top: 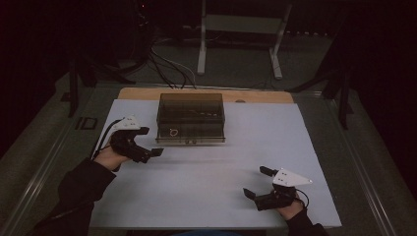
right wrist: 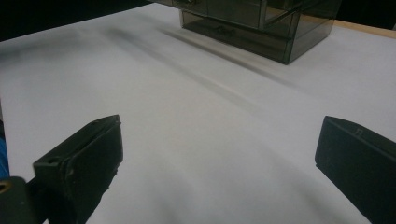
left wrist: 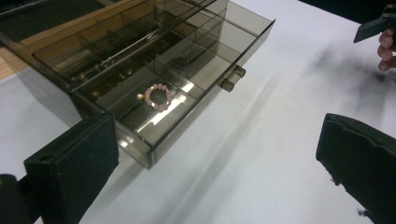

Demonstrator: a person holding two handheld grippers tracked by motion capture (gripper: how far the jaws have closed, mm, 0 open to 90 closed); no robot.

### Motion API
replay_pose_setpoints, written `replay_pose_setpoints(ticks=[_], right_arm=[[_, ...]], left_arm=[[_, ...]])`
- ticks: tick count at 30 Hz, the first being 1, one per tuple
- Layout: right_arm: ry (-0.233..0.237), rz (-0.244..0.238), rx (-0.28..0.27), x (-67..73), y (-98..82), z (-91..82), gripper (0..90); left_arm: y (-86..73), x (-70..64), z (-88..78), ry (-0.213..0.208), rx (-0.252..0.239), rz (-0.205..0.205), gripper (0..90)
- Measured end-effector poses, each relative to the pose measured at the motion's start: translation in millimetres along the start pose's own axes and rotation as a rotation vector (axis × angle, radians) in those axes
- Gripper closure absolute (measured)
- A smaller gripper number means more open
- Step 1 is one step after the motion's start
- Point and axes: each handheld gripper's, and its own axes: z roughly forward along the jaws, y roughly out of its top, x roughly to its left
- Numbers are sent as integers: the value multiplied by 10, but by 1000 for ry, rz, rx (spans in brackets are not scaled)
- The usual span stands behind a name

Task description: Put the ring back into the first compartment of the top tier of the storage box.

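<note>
Bead ring (left wrist: pixel 158 96) sits in open drawer (left wrist: pixel 196 79) of box, just ahead-left of left claw (left wrist: pixel 219 168), jaws spread, empty. Right claw (top: pixel 259 183) spread, well apart, nearer bench (top: pixel 206 187) edge.

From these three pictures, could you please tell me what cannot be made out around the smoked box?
- Upper tray of the smoked box: small pieces, too dim and blurred in the left gripper view.
- Bead ring: too small in the high view.
- Box top: cut off by the right gripper view's upper edge.
</note>
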Motion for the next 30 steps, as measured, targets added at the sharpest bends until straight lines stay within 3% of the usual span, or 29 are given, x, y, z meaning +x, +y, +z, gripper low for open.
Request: replay_pose_setpoints(ticks=[12, 25, 30], right_arm=[[-2, -1, 3, 6, 0, 4, 12], [-1, -2, 4, 8, 0, 5, 12], [-1, -1, 4, 8, 0, 5, 12]], left_arm=[[-355, -102, -34, -5, -20, -33, 9], [-701, -263, 56, -3, -9, -16, 9], [-858, -330, 71, -17, -11, -33, 9]])
